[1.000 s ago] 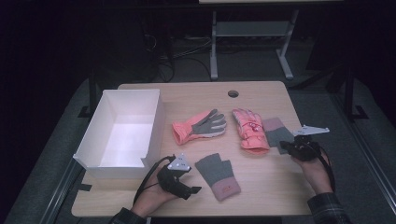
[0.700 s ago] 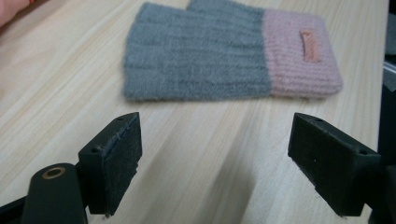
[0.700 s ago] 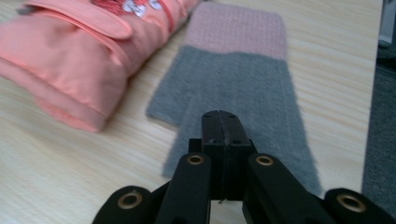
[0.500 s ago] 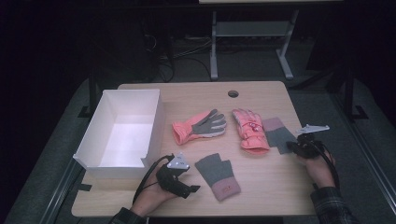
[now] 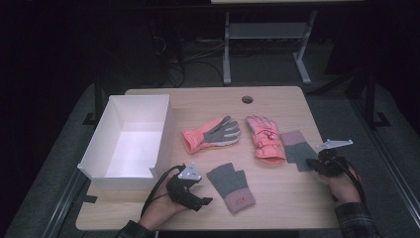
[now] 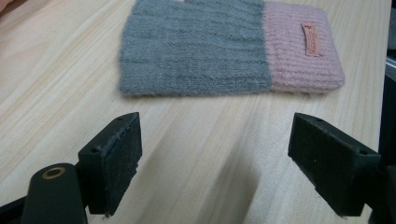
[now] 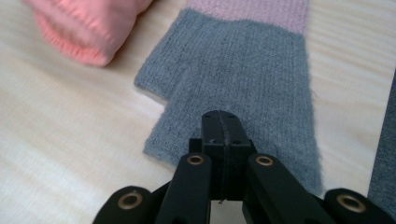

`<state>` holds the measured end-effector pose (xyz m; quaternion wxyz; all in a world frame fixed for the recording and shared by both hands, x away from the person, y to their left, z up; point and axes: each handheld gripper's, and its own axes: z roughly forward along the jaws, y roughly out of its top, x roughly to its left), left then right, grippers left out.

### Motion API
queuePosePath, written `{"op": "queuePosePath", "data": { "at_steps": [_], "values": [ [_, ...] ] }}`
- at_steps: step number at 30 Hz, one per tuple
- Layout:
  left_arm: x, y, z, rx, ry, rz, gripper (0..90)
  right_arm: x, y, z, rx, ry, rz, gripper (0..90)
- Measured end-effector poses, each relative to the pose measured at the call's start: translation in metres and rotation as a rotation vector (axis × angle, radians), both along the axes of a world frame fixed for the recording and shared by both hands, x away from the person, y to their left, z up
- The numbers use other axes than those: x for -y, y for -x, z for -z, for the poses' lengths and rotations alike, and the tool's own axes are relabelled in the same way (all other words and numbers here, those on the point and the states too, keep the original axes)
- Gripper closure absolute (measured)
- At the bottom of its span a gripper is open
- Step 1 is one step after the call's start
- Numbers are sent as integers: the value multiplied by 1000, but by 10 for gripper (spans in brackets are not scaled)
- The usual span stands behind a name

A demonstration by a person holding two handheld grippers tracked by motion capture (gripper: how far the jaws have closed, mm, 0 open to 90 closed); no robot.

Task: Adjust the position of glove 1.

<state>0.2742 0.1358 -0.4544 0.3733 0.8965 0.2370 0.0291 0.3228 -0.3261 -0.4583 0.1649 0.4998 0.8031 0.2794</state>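
Note:
Two grey knit fingerless gloves with pink cuffs lie on the wooden table [image 5: 277,99]. One glove [image 5: 232,187] [image 6: 224,46] lies near the front centre, just ahead of my left gripper [image 5: 203,202] [image 6: 233,158], whose jaws stand wide open with bare table between them. The other knit glove [image 5: 297,148] [image 7: 243,70] lies at the right beside a pink ski glove [image 5: 265,138] [image 7: 84,28]. My right gripper [image 5: 313,163] [image 7: 223,126] is shut, its tips over that glove's near edge. I see no fabric between the jaws. A second pink glove [image 5: 210,134], palm grey, lies mid-table.
An open white box [image 5: 163,134] stands at the table's left, close to my left hand. A round cable hole [image 5: 247,99] sits near the far edge. A metal stand [image 5: 267,34] and cables lie on the floor beyond the table.
The right hand has shifted slightly by the grey glove's edge. The left gripper and the gloves stay where they were.

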Motion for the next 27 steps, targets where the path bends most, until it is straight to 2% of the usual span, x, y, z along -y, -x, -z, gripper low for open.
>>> {"op": "queuePosePath", "data": {
  "at_steps": [1, 5, 6, 7, 9, 13, 19, 23, 25, 27],
  "values": [
    [0, 0, 0, 2, -17, 14, 172, 0, 6, 0, -5, 2, -10, 900],
    [0, 0, 0, 3, -17, 14, 172, -2, 15, -1, -16, 2, -24, 900],
    [-1, 0, -1, 5, -28, 23, 172, -2, 19, -2, -21, -1, -33, 900],
    [-1, -1, -1, 8, -28, 24, 172, -4, 26, -2, -29, -14, -40, 900],
    [-1, 0, 0, 0, -26, 15, 172, -4, 29, -1, -26, -19, -48, 900],
    [-1, 0, 0, -3, -25, 15, 172, -8, 47, -2, -40, -31, -80, 900],
    [-2, 1, 0, -4, -33, 20, 172, -10, 62, -3, -44, -20, -115, 900],
    [-1, 0, 0, -4, -29, 19, 172, -15, 76, -3, -56, -32, -137, 900],
    [0, 1, 0, -5, -20, 13, 172, -15, 80, -5, -49, -24, -141, 900],
    [-1, 0, 0, -5, -32, 20, 172, -7, 81, -12, -2, -21, -111, 900]
  ]
}}
